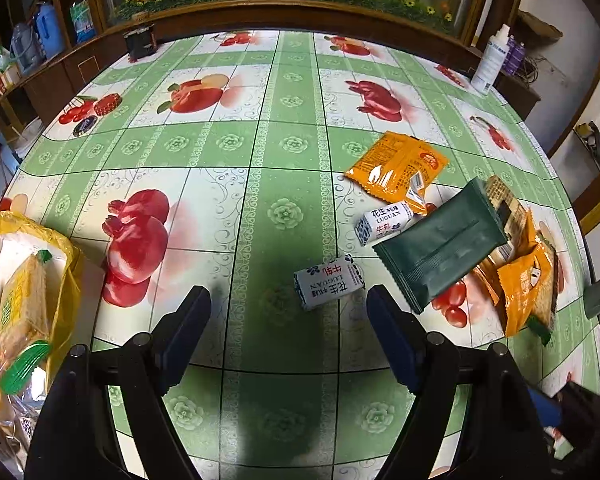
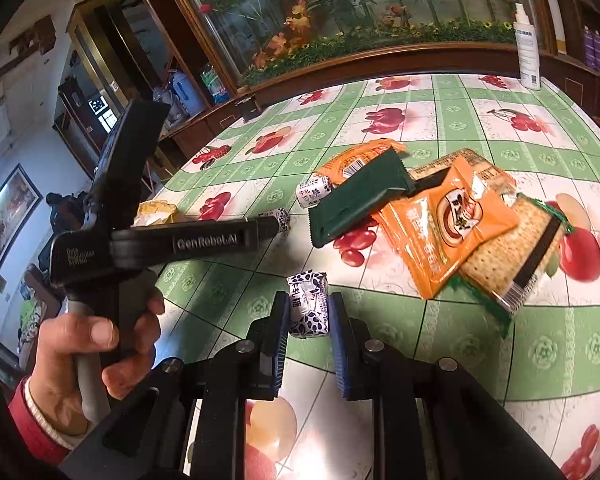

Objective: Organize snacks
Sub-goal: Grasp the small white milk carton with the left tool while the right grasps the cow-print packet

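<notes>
The right gripper [image 2: 309,314] is clamping a small white-and-blue candy [image 2: 307,305] just above the table [image 2: 500,360], while the left gripper [image 1: 288,304] is hovering wide and empty near another candy [image 1: 329,281]. To do this well, the candy is probably best carried level toward the yellow bag [image 1: 60,248] at the table's left edge, keeping the squeeze steady so the slick wrapper is not slipping out.

Green-and-white fruit-print tablecloth [image 1: 284,152], orange packets [image 1: 396,168], dark green packet [image 1: 440,244], blue-spotted white candies [image 1: 328,282].
</notes>
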Available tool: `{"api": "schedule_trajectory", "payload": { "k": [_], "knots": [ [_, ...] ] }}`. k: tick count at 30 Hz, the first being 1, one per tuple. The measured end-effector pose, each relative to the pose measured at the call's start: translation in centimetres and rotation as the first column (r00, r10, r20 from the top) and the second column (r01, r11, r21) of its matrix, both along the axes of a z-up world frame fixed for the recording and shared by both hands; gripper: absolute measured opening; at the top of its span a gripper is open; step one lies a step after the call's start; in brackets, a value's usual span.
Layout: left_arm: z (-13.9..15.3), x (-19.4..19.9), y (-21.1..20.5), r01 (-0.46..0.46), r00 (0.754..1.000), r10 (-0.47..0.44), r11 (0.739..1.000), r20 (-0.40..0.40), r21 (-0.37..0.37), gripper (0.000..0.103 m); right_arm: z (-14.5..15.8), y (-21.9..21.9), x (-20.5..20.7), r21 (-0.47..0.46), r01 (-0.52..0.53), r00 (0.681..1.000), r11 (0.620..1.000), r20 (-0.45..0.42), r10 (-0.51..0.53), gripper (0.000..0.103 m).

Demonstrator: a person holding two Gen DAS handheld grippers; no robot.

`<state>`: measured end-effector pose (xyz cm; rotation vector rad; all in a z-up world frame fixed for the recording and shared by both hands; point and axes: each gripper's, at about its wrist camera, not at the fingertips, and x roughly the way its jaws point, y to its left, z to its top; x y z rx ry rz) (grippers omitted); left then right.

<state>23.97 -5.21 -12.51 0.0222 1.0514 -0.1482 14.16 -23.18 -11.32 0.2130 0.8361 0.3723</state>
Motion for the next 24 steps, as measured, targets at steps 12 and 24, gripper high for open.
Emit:
{"api": "schedule_trajectory", "payload": {
  "k": [12,24],
  "knots": [
    [-0.2,0.2,-0.2,-0.054,0.998,0.054,0.999,0.029,0.006,0.016,0.0,-0.5,-1.2,0.020,0.000,1.000,1.000,0.000,0.000,0.020],
    [2.6,-7.9,5.3,-0.098,0.990,0.105,0.992,0.092,-0.079,0.016,0.5,0.2,-2.2,0.057,-0.024,1.000,0.998,0.015,0.023,0.020]
  ]
}}
